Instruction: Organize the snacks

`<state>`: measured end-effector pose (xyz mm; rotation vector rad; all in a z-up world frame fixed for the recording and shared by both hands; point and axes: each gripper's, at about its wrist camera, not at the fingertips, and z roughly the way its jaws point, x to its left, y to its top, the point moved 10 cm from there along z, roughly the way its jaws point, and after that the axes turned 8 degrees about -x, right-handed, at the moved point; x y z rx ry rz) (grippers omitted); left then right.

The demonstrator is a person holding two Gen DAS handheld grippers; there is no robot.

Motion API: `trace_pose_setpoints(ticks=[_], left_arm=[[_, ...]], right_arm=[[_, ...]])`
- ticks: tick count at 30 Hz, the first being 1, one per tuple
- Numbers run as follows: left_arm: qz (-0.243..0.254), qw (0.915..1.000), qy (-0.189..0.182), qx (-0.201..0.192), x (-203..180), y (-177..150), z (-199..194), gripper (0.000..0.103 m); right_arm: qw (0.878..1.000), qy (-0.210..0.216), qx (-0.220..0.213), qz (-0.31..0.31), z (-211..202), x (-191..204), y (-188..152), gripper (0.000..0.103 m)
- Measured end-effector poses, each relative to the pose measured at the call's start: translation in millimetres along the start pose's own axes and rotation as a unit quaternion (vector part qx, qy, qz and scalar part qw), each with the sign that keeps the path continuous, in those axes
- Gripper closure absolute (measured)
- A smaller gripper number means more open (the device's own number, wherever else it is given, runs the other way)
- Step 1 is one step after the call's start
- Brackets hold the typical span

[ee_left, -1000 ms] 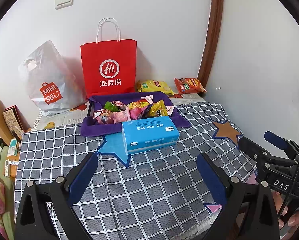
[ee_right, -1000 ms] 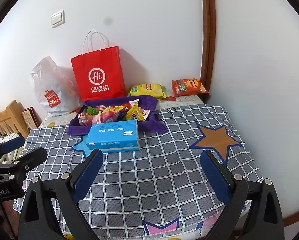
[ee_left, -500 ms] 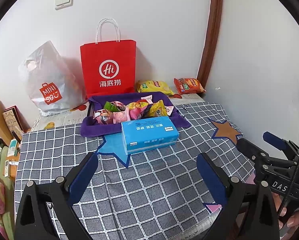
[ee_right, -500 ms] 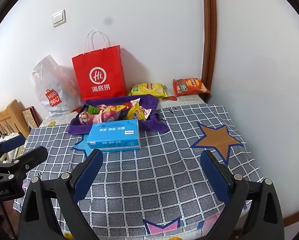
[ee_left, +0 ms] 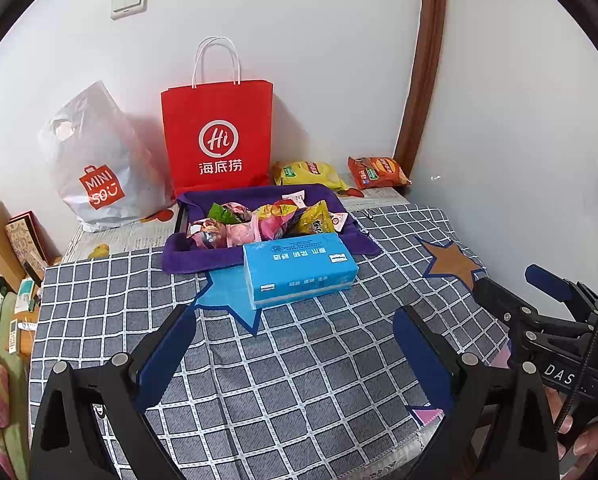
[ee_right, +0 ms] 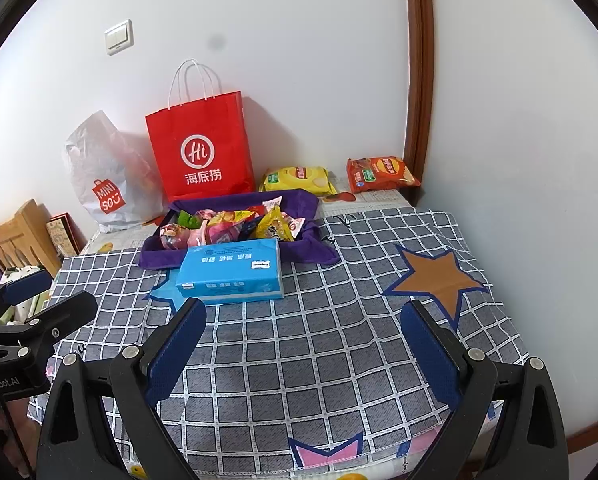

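Note:
A purple-lined tray at the back of the checked tablecloth holds several small snack packets. A yellow chip bag and an orange chip bag lie behind it by the wall. My left gripper is open and empty above the near part of the table. My right gripper is open and empty, level with it. Each gripper shows at the edge of the other's view, the right and the left.
A blue tissue box lies in front of the tray. A red paper bag and a white plastic bag stand against the wall. Wooden items and clutter sit off the table's left edge.
Both grippers have drifted slightly; the view has shifted a little. Nothing was taken hold of or moved on the table.

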<state>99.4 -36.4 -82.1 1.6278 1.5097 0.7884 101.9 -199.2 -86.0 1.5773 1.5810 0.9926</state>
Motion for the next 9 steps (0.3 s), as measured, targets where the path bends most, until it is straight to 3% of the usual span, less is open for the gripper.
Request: trace_pose_setpoints(ticks=[9], left_arm=[[-0.001, 1.0, 0.006, -0.003, 3.0, -0.1, -1.7, 0.004]], right_arm=[[1.0, 0.007, -0.002, -0.002, -1.0, 3.1, 0.8, 0.006]])
